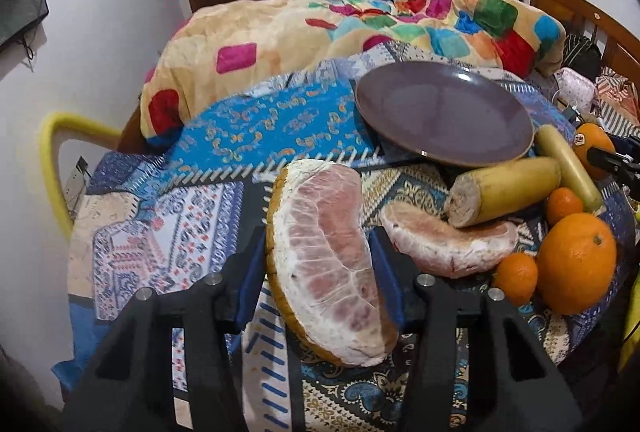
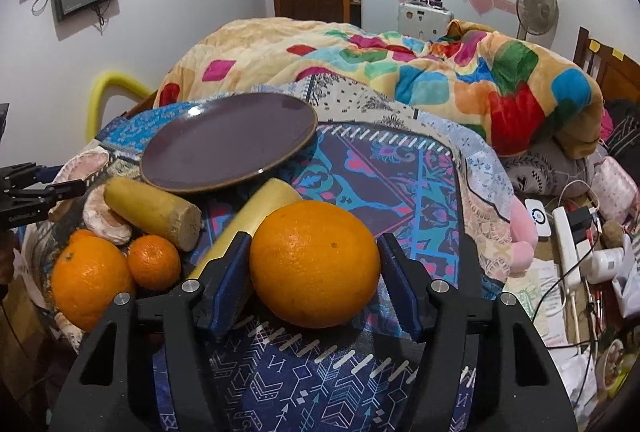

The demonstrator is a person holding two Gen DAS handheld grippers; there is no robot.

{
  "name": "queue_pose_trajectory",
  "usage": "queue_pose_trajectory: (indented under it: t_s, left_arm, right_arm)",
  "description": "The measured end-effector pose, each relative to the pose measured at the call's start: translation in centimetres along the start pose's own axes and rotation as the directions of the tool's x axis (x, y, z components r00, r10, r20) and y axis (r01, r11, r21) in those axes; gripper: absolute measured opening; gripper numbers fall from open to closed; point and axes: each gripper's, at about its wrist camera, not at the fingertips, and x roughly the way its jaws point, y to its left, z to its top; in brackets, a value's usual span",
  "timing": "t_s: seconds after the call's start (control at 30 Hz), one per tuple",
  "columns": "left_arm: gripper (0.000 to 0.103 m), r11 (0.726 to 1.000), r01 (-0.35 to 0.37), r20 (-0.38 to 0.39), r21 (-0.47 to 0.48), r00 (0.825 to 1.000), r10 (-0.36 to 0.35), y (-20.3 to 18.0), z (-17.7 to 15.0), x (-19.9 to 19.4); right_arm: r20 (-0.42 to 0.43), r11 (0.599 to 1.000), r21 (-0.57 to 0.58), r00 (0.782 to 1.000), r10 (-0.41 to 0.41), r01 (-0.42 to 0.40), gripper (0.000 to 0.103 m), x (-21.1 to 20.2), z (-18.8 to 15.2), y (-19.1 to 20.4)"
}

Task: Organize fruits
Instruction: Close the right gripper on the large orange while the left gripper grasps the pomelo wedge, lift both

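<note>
My left gripper (image 1: 316, 240) is shut on a pink pomelo wedge (image 1: 328, 264), holding it just above the patterned cloth. A second pomelo wedge (image 1: 448, 244) lies to its right under a cut banana piece (image 1: 508, 188). In the right wrist view my right gripper (image 2: 314, 238) is shut on a large orange (image 2: 316, 264) that rests on the cloth, one pad on each side. An empty purple plate (image 2: 228, 140) sits behind the fruit. Another large orange (image 2: 88, 280) and a small mandarin (image 2: 154, 260) lie to the left.
The fruit lies on a cloth-covered bed. A heaped colourful blanket (image 1: 320, 32) rises behind the plate (image 1: 440, 112). A second banana piece (image 2: 260, 216) leans by the right gripper's left finger. A power strip (image 2: 568, 248), cables and clutter fill the right side.
</note>
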Motion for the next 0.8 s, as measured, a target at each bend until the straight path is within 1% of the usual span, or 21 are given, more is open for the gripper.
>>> queue_pose_trajectory:
  t_s: [0.23, 0.4, 0.5, 0.63, 0.8]
  left_arm:
    - [0.051, 1.0, 0.005, 0.078, 0.004, 0.997, -0.005, -0.4, 2.0, -2.3]
    - [0.051, 1.0, 0.019, 0.121, 0.009, 0.992, -0.02, -0.9, 3.5, -3.1]
    - [0.051, 1.0, 0.026, 0.139, 0.015, 0.99, -0.027, -1.4, 4.3, -3.3]
    - [0.051, 0.999, 0.052, 0.152, 0.015, 0.987, -0.054, -2.0, 5.6, -3.1]
    - [0.051, 0.998, 0.058, 0.172, 0.026, 0.983, -0.061, -2.7, 7.2, -2.4]
  right_arm:
    - [0.075, 1.0, -0.007, 0.997, -0.012, 0.013, 0.061, -1.9, 1.8, 0.2]
    - [0.132, 0.999, -0.023, 0.991, -0.023, 0.026, 0.061, -3.1, 3.4, 0.6]
    - [0.161, 0.999, -0.03, 0.987, -0.022, 0.027, 0.061, -3.6, 4.2, 0.9]
    - [0.2, 0.999, -0.044, 0.979, -0.022, 0.032, 0.061, -4.1, 5.3, 1.5]
    - [0.225, 0.998, -0.059, 0.974, -0.019, 0.034, 0.061, -3.7, 6.7, 1.9]
